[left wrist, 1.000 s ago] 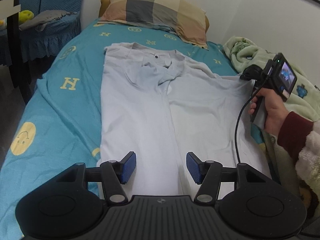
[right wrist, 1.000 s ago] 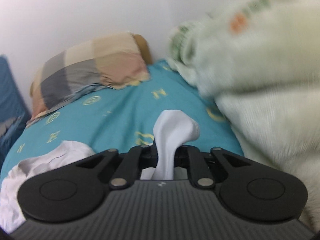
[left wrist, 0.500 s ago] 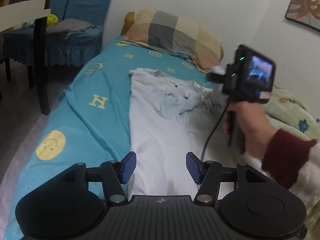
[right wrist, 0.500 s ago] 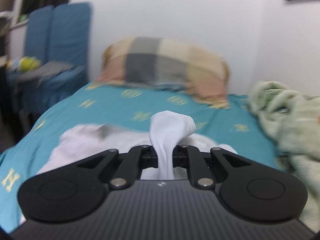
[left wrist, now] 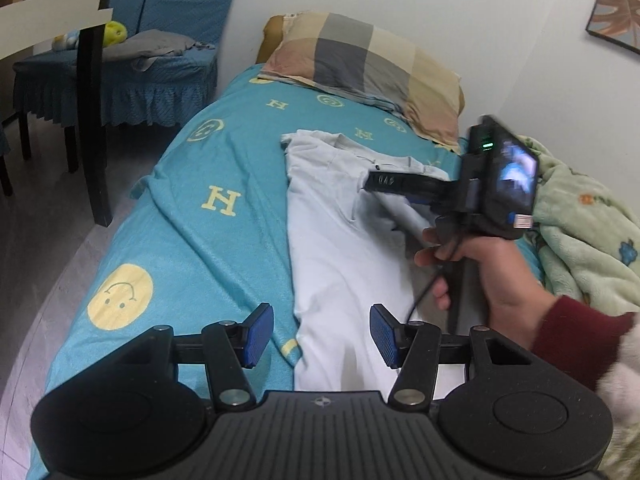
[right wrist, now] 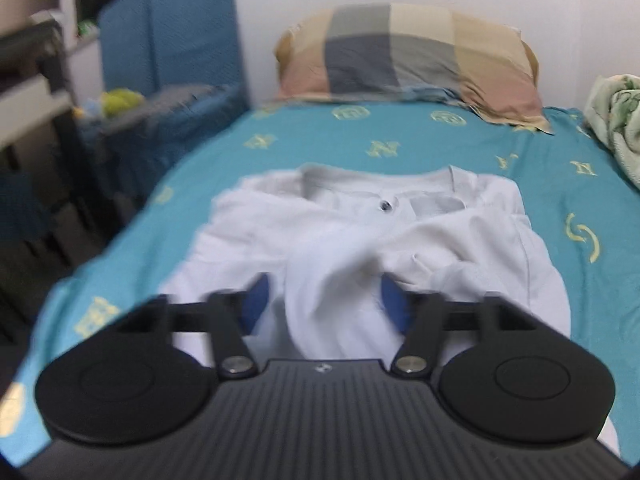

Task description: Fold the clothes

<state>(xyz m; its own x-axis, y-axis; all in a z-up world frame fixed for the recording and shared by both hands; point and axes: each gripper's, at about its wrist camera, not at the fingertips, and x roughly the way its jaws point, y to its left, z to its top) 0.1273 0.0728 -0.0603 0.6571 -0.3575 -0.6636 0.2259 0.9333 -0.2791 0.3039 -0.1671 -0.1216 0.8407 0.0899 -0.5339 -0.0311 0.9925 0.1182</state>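
- A pale grey garment, buttoned at its collar, lies lengthwise on a bed with a teal sheet printed with yellow letters and smiley faces. Its collar points toward the far end, where a checked pillow rests against the wall.
- The garment's left side is already folded in, leaving a straight edge down the left; that gives a narrow strip, which looks like the first stage of folding.
- The right gripper hovers low over the middle of the garment. Its jaws are opening, and a bunched fold of white cloth sits loosely between the blue pads without being pinched. Judging from this, the right sleeve or side has been carried across to the centre and is being let go there.
- From the left wrist view, the same right gripper points across the garment's chest, held by a hand in a dark red sleeve.
- The left gripper waits at the near end, half open and empty, its pads straddling the garment's near left edge above the hem. It seems placed there ready to take the bottom for a later fold.
- A rumpled green blanket is piled along the right side of the bed, just beside the garment.
- On the far left stands a chair with a blue cover, well apart from the work.
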